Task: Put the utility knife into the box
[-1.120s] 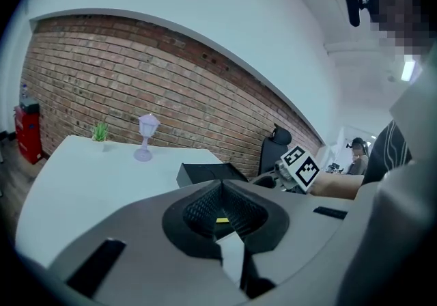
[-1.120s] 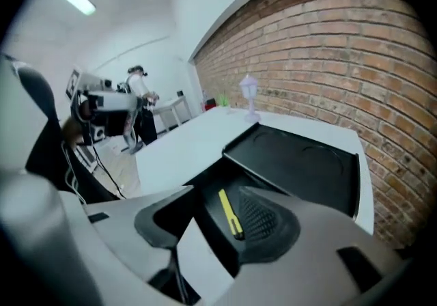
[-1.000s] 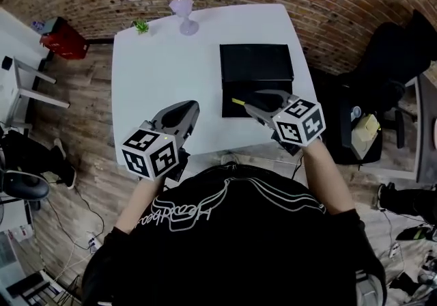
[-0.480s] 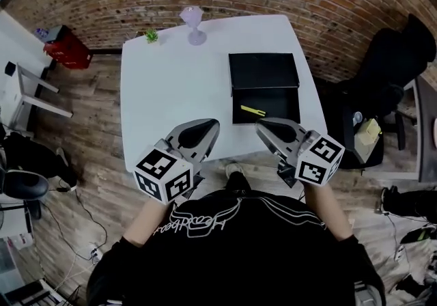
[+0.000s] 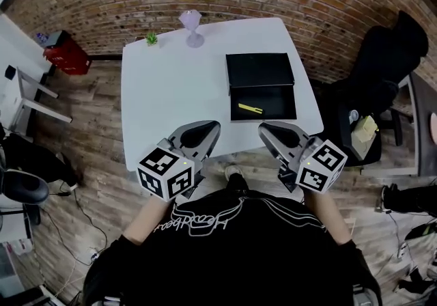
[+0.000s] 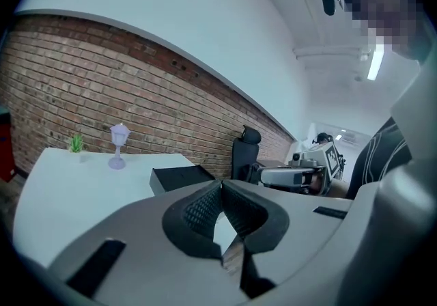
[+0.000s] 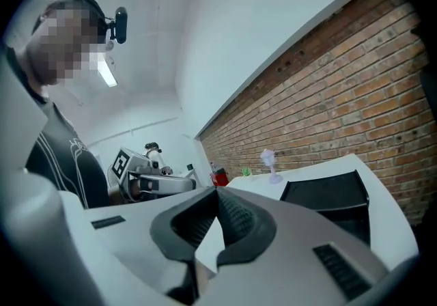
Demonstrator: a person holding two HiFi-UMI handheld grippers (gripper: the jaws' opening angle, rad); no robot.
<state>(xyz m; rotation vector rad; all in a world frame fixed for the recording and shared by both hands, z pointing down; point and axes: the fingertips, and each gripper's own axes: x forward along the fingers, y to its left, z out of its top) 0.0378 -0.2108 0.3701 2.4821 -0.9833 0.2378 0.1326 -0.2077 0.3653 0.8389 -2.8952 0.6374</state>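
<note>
Both hands sit low at the bottom centre of the head view, at the near edge of the white table (image 5: pixel 171 79), with the grippers pointing up-frame, nearly level. The left gripper (image 5: pixel 207 132) has its jaws pressed together on nothing, and the right gripper (image 5: pixel 268 132) is likewise closed and empty. The yellow utility knife (image 5: pixel 250 108) lies in the open black box (image 5: pixel 280 101), centre-right. A second ago the right gripper's tips were at the box beside the knife; now it is drawn back, well apart.
</note>
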